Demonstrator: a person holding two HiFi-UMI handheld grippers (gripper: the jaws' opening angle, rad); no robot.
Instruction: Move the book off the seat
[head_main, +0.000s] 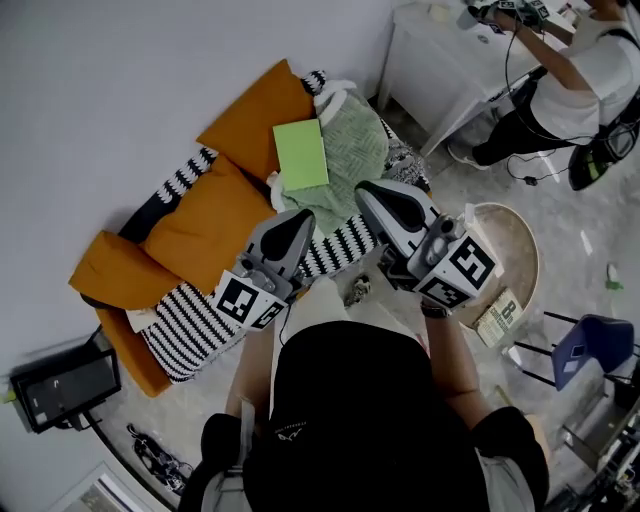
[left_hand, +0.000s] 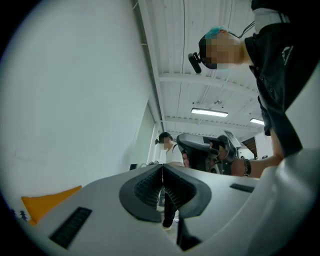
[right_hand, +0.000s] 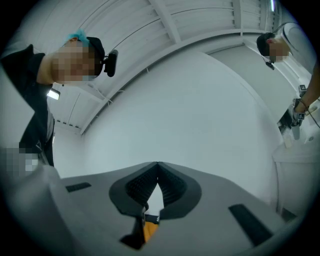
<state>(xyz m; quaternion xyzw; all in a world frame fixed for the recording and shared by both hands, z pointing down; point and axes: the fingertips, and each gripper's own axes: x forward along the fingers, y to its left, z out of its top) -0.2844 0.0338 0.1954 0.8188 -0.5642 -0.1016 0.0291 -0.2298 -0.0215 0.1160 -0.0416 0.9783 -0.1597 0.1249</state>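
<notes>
A light green book (head_main: 300, 153) lies flat on a green knitted throw (head_main: 350, 160) on the sofa seat, beside orange cushions (head_main: 205, 225). Both grippers are held up in front of me, above the seat's front edge and short of the book, touching nothing. My left gripper (head_main: 297, 220) is shut and empty; its ribbed pads meet tip to tip in the left gripper view (left_hand: 162, 167), which points up at the wall and ceiling. My right gripper (head_main: 368, 192) is also shut and empty (right_hand: 157, 164). The left gripper view also shows the right gripper (left_hand: 200, 149).
A black-and-white striped blanket (head_main: 200, 320) drapes the sofa front. At the back right a person (head_main: 585, 70) works at a white table (head_main: 430, 70). A round wooden side table (head_main: 515, 245), a blue chair (head_main: 585, 345) and a black screen (head_main: 60, 385) stand on the floor.
</notes>
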